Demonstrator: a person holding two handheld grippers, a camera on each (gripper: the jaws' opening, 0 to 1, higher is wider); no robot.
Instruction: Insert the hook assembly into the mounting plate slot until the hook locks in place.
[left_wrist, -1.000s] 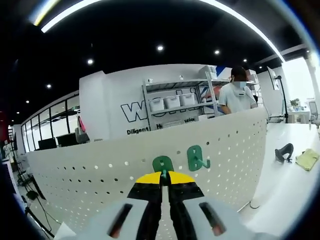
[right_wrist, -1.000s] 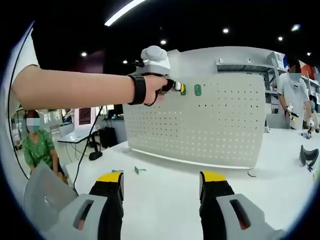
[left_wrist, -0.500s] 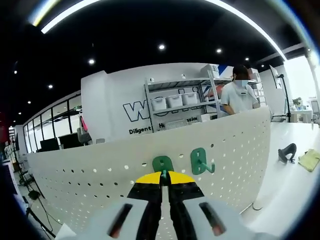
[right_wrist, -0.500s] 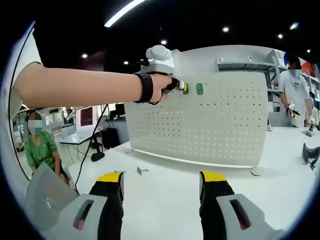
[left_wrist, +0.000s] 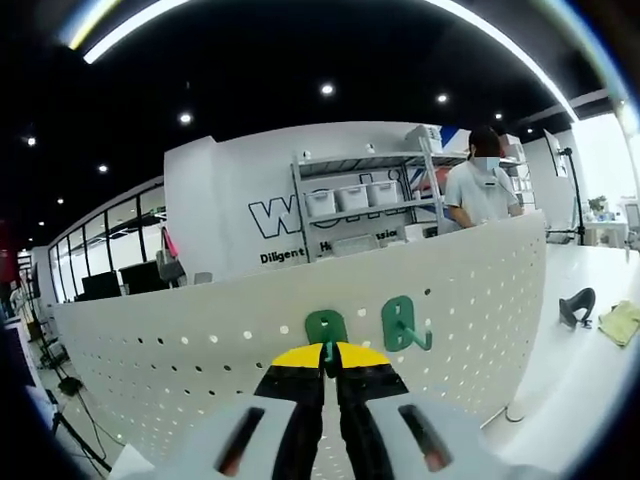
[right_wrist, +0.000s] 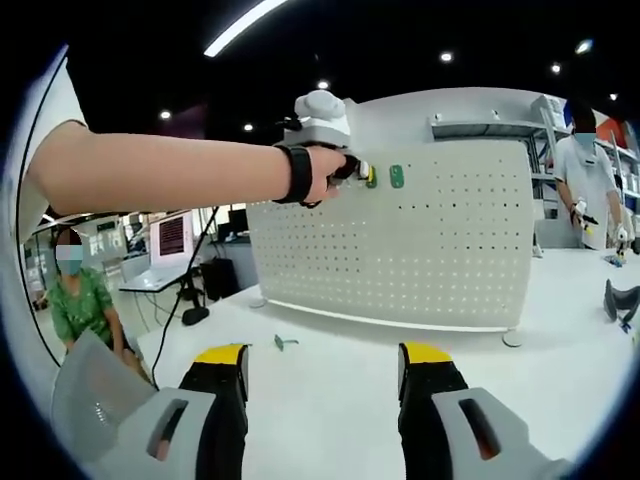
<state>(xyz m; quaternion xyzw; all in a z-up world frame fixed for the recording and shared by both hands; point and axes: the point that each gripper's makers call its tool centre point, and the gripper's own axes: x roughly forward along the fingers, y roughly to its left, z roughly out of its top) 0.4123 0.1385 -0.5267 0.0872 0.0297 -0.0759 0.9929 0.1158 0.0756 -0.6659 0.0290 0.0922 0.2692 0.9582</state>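
Left gripper (left_wrist: 330, 352): jaws together, clamped on a green hook (left_wrist: 326, 328) pressed against the upper part of the white pegboard (left_wrist: 200, 350). A second green hook (left_wrist: 402, 324) sits on the board just to the right of the first. In the right gripper view the left gripper (right_wrist: 358, 171) is at the board's top left, held by a person's hand (right_wrist: 325, 175).

Right gripper (right_wrist: 322, 366): jaws wide apart, holding nothing, over the white table (right_wrist: 330, 350). A small green part (right_wrist: 284, 342) lies on the table near the board's left foot.
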